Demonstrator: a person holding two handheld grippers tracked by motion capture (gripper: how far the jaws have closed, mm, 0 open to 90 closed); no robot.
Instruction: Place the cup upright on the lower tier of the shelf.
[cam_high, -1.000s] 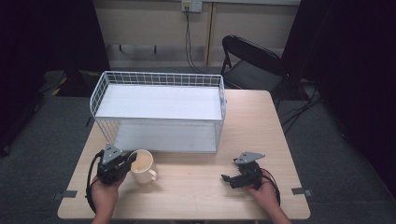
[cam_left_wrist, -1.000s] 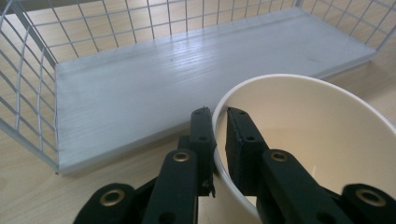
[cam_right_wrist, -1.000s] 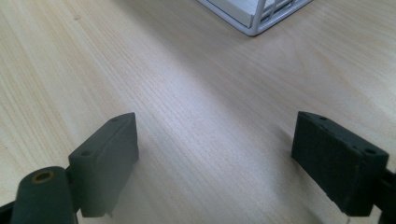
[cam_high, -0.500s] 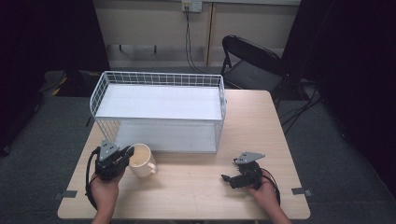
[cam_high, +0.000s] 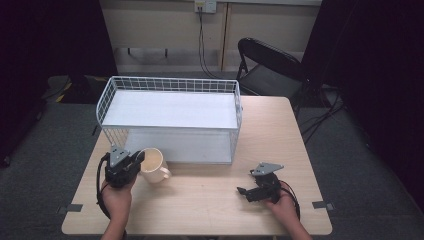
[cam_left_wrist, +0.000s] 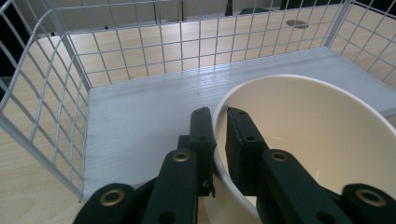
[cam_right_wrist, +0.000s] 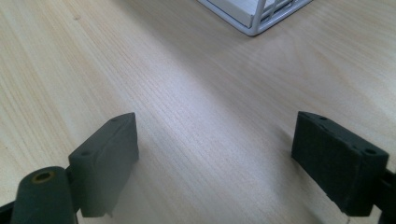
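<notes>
Pinching the near rim of a cream mug, the left gripper has one jaw outside the wall and one inside the bowl, clenched on it; in the left gripper view the mug shows an empty inside. The mug sits near the worktop's front-left corner, just before the front-left corner of a white wire basket, with its handle pointing toward the front edge. From above I cannot tell whether its base rests on the wood or is lifted off it.

That basket takes up the back-left part of the worktop, its back rim near the back edge and its left wall close to the left edge. Inside, its white floor lies bare within the wire walls.

Over by the front-right corner, the right gripper lies low on the wood, its jaws spread wide with nothing between them; bare wood runs ahead of them to a lower corner of the basket. Open wood stretches between the two hands along the front edge, and a clear strip runs down the right side of the basket.
</notes>
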